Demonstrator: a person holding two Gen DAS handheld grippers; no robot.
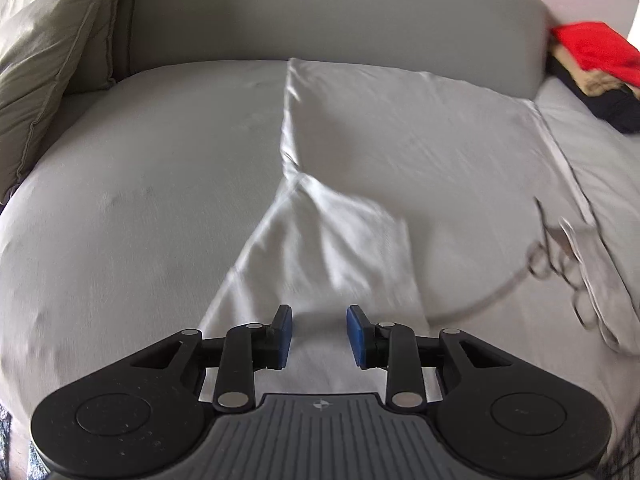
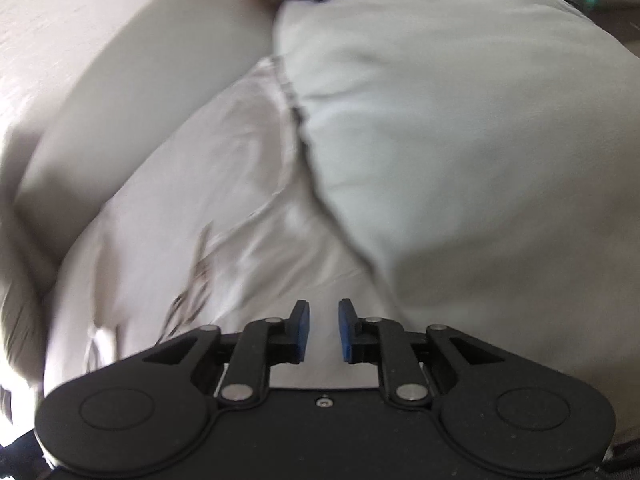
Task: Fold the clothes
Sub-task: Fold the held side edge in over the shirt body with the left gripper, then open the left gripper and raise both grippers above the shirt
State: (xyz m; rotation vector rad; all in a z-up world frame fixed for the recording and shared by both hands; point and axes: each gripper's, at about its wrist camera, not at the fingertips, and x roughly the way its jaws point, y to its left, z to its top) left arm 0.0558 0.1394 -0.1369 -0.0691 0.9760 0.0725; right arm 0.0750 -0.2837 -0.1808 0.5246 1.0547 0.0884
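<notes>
On the sofa (image 1: 120, 208), white garment (image 1: 400, 152) lies lengthwise toward the backrest (image 1: 320, 20).

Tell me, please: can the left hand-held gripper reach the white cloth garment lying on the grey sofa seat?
Probably yes. The left hand-held gripper is open, directly over the white cloth garment on the grey sofa seat, and nothing lies between them.
</notes>
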